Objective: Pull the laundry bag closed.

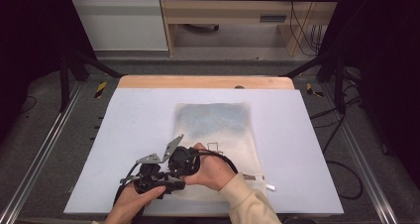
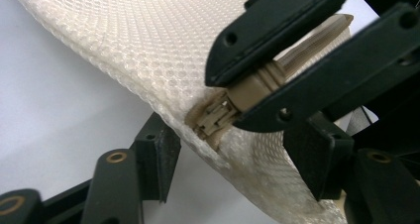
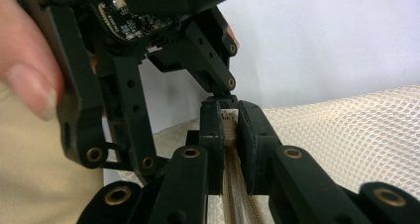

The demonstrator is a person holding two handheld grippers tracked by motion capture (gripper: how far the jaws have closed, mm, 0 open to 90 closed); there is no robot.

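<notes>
A white mesh bag lies flat on the pale mat. Both grippers meet at its near left corner. My right gripper is shut on the beige zipper end at the bag's edge, and the zipper tape runs down between its jaws. In the left gripper view the same grip shows on the zipper end. My left gripper is open, its jaws either side of the bag's mesh edge without pressing on it. From above, the left gripper sits just below the right gripper.
The mat covers a wooden table inside a black frame. A small white tab lies by the bag's near right corner. A thumb shows close to the jaws in the right gripper view.
</notes>
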